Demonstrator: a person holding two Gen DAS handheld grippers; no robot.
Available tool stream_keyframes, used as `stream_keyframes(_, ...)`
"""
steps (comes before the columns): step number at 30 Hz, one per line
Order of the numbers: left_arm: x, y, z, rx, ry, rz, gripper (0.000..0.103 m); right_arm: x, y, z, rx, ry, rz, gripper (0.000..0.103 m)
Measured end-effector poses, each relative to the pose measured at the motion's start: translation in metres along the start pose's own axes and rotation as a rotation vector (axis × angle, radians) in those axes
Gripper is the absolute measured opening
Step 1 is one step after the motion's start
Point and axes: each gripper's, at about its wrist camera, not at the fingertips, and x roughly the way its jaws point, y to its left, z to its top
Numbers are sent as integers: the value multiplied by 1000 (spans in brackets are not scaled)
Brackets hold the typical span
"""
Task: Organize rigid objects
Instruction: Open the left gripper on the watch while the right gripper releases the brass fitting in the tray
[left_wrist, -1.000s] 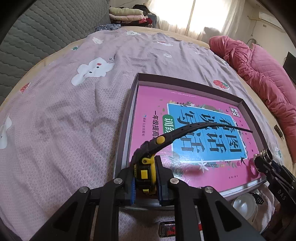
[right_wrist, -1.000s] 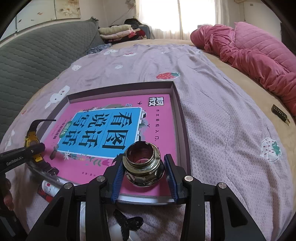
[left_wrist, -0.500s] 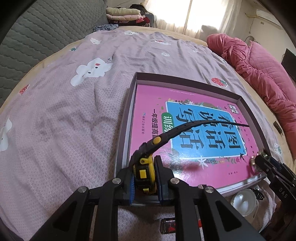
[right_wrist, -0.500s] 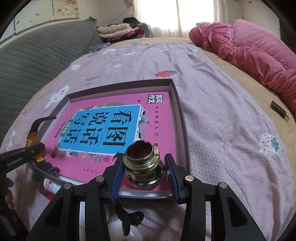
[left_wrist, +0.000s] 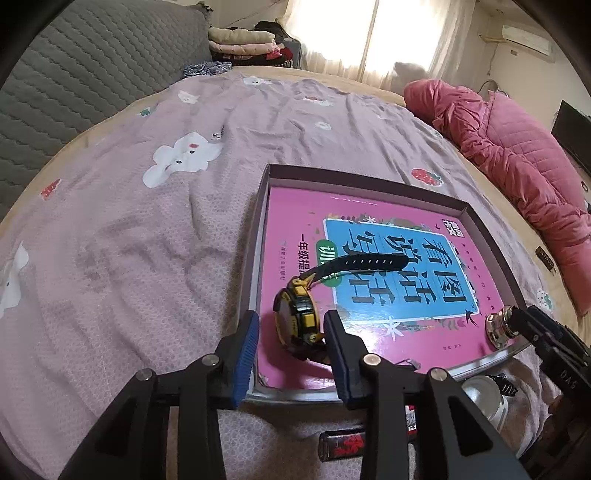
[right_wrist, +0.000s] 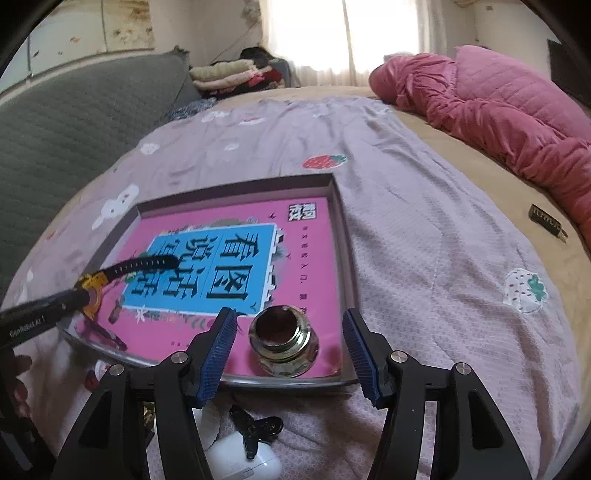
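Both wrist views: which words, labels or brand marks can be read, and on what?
"看图说话": blue panel of the pink book in the shallow cardboard tray.
"GenRobot.AI": left gripper arm, in the right wrist view.
"DAS": right gripper arm, in the left wrist view.
Smaller book print, dark tag: unreadable.

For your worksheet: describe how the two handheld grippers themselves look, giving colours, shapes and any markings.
Both the left gripper and the right gripper have black angular frames joined by round silver bolts. Their fingers carry ribbed blue pads. White lettering runs along the side of each black body; no cables show.
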Motion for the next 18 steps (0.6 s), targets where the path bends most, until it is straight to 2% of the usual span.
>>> stream_keyframes(11,-21,4,-4,3,-72,-8,37,-17,-4,2,16,-37,0,62)
stream_keyframes(15,-33,4,-6,6,-111,-6,46,-26,-7,2,26,-54,-1,62)
stream_keyframes(18,-45,1,-8,22,-146,-5,47,-32,-8,1,24,-62,-3,63)
